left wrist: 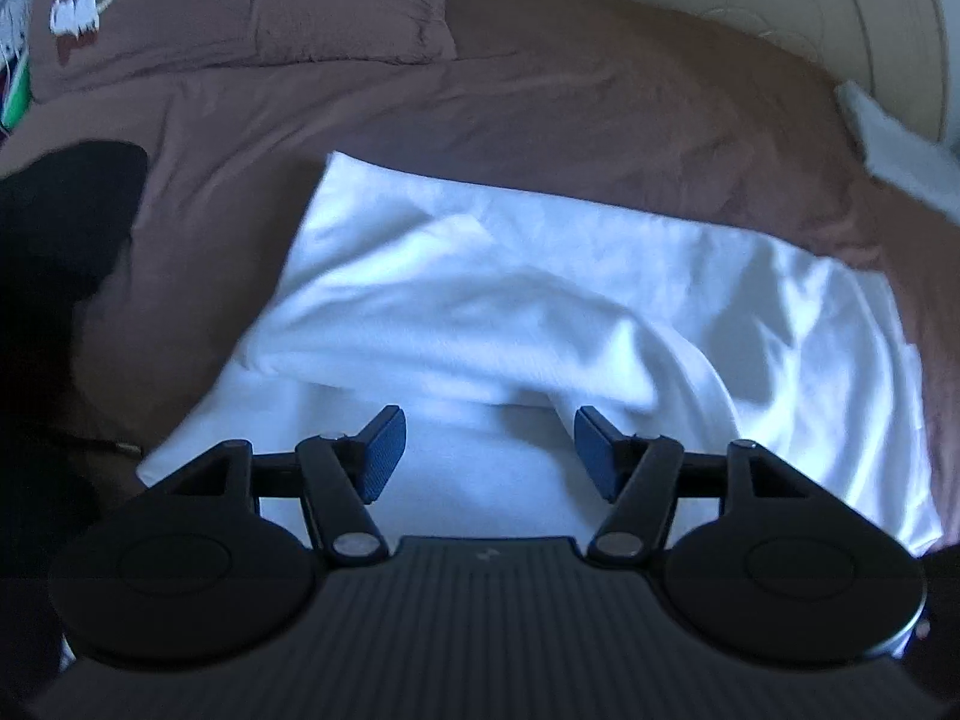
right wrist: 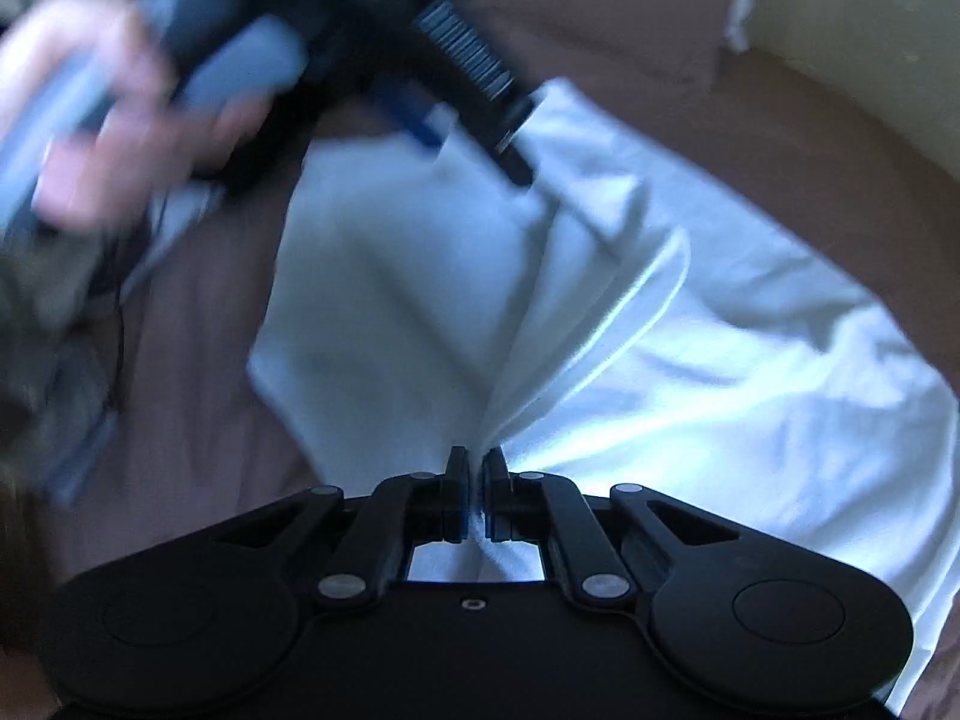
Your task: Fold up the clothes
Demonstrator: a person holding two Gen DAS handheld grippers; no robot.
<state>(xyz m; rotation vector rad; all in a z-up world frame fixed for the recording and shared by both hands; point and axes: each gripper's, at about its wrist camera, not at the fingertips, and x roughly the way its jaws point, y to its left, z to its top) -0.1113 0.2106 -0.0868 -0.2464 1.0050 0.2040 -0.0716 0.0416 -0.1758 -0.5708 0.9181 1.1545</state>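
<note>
- The right gripper (right wrist: pixel 478 495) is clamped on a pinch of the white garment (right wrist: pixel 660 372); the pull is best kept even.
- The left gripper (left wrist: pixel 489 456) is spread wide above the cloth, holding nothing.

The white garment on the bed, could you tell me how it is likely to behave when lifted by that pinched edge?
The white garment probably drapes limply: it lies creased on the brown bedsheet. It seems light, since the right gripper, shut on one thin fold, raises a ridge. The smooth sheen hints it could slip.
</note>
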